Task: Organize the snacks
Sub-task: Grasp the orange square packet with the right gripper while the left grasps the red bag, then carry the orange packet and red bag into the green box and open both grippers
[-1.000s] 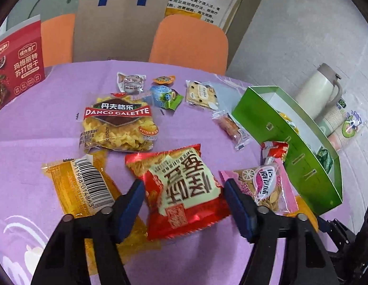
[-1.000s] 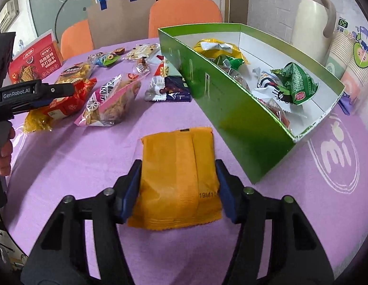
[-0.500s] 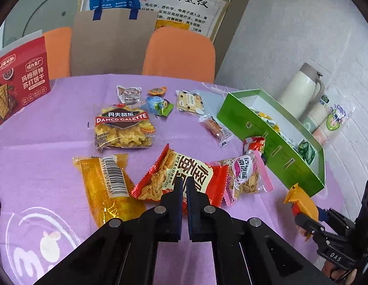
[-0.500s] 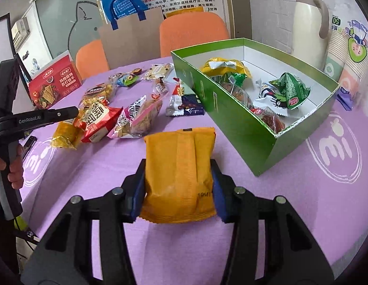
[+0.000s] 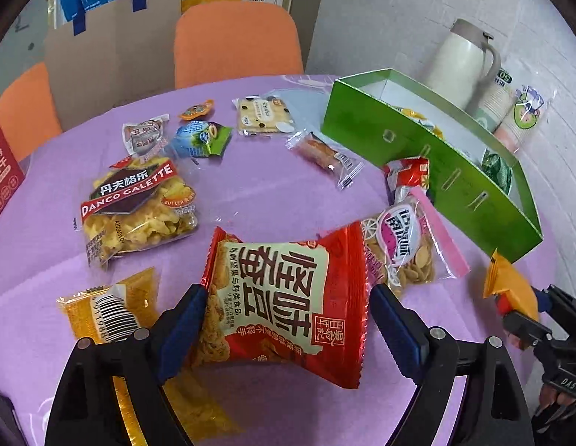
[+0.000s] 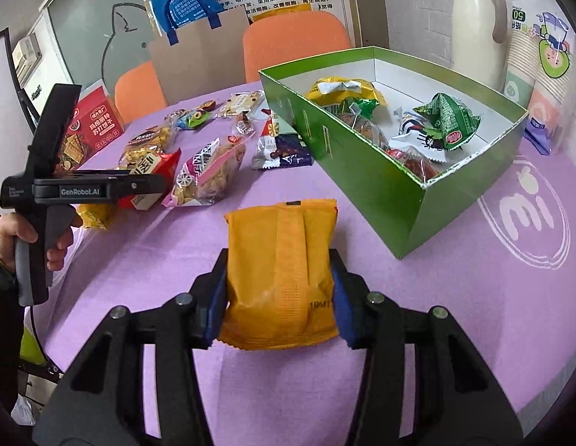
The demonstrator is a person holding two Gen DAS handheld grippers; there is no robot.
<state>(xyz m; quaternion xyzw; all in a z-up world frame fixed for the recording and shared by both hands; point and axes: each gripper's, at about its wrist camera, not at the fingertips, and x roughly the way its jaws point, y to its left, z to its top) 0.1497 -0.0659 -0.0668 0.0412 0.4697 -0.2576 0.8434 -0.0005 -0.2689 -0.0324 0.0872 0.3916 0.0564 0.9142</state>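
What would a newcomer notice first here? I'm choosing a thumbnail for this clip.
Probably the red snack bag, front and centre between the left gripper's fingers, and the orange packet clamped in the right gripper. Next comes the bright green box on the right of the purple tablecloth, already holding several snacks.

The red packet (image 5: 284, 297) at near centre is glossy crinkled foil, and the orange pack (image 6: 280, 275) looks like matt plastic film. The green box (image 6: 369, 182) on the right is smooth card, white inside, on a matt purple cloth (image 6: 455, 316). The far flask (image 6: 477, 26) is smooth cream plastic.
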